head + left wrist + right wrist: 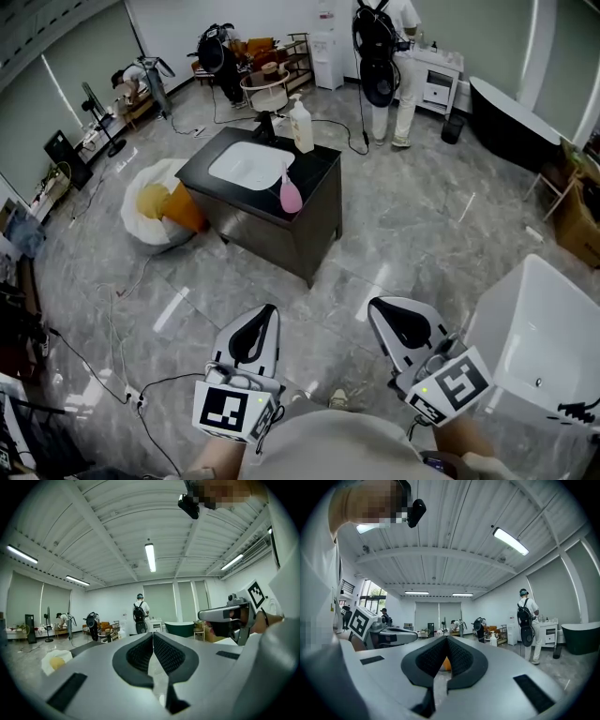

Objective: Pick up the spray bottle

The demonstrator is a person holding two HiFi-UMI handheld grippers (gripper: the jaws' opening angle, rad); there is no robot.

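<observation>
Both tools are held low and level in front of the person, well apart from the dark counter [323, 171] that stands across the marble floor. The left tool [270, 309] has its jaws pressed together on nothing, and its own view shows the two black pads meeting at the tips [153, 633]. The right tool [376, 306] is likewise closed and empty [446, 638]. Two bottles stand on the counter. The pink bottle [291, 193] is at the near right edge of the single white basin [246, 165]. The white bottle [301, 126], which has a pump-like head, is at the far right corner beside the basin. Which of them sprays cannot be told from this distance. Both bottles are upright and lie ahead of the tools, roughly in line with the gap between them. One white bathtub [548, 342] sits just right of the right tool, and one dark tub [511, 120] stands by the far wall. Three people [386, 56] are at the back of the room.
</observation>
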